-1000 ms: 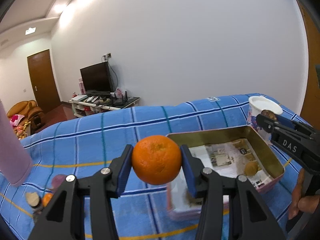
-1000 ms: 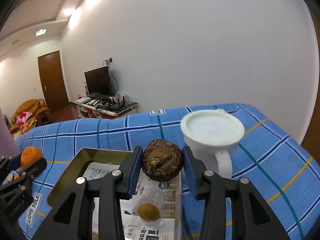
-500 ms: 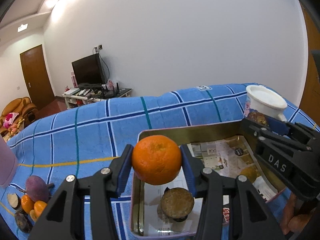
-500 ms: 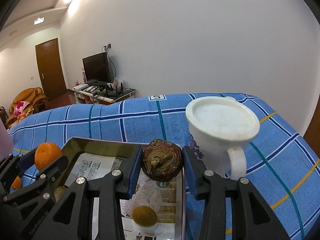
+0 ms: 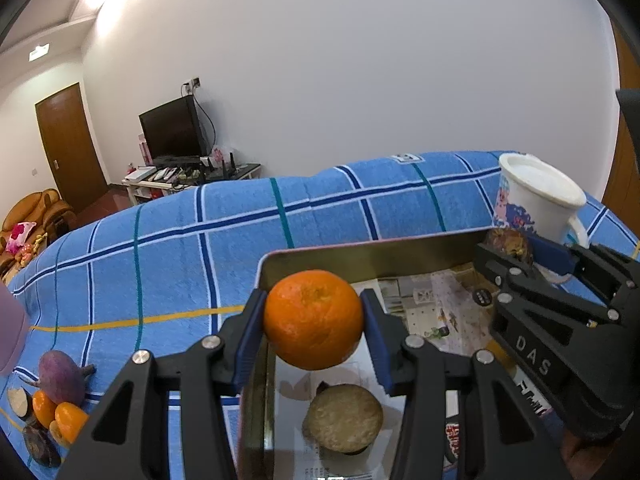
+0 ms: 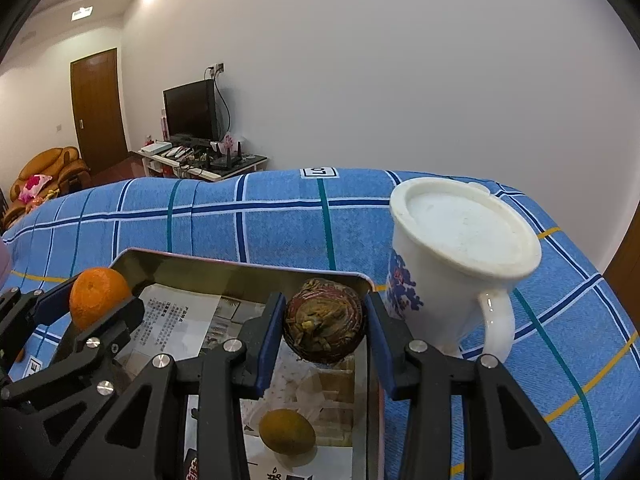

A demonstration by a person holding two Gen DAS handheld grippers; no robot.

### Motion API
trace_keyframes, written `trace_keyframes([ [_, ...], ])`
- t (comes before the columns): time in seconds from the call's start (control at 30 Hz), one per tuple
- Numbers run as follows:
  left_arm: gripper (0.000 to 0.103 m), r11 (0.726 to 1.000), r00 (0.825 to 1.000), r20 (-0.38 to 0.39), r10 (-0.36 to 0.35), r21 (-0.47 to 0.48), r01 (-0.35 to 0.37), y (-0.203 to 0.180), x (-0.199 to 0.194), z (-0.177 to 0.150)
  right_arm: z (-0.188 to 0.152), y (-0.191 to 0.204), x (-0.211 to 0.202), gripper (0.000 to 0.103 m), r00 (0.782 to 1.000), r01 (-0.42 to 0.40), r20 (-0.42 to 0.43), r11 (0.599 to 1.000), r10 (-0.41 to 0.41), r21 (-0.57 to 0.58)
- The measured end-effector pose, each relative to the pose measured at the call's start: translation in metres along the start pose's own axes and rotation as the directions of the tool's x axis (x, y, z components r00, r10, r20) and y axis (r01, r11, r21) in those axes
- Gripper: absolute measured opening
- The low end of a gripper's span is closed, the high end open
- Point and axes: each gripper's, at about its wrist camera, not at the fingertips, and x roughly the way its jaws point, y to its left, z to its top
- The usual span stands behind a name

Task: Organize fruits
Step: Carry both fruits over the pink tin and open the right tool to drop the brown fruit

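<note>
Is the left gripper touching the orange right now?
Touching. The left wrist view shows the left gripper with both blue pads pressed against the orange.

A white mug (image 6: 460, 256) with a blue print and a lid stands on a blue checked cloth (image 6: 280, 216). Behind it rises a plain white wall (image 6: 400, 60). At the far left, a dark TV (image 6: 191, 110) sits on a low white stand (image 6: 192, 162) cluttered with small items. A brown door (image 6: 98, 108) is closed beside it, and an orange armchair (image 6: 48, 166) holds a pink cushion.
</note>
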Motion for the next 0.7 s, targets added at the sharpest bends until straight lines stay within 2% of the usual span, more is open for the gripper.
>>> trace_keyframes([
  [0.37, 0.049, 1.000, 0.998, -0.059, 0.010, -0.001, -0.010, -0.001, 0.014, 0.003, 0.003, 0.003, 0.009, 0.043, 0.999, -0.006, -0.033, 1.000, 0.006, -0.001],
  [0.7, 0.050, 0.999, 0.999, -0.040, 0.033, 0.036, -0.032, -0.010, 0.013, 0.003, 0.003, 0.005, 0.012, 0.044, 0.999, -0.025, -0.046, 1.000, 0.025, -0.002],
])
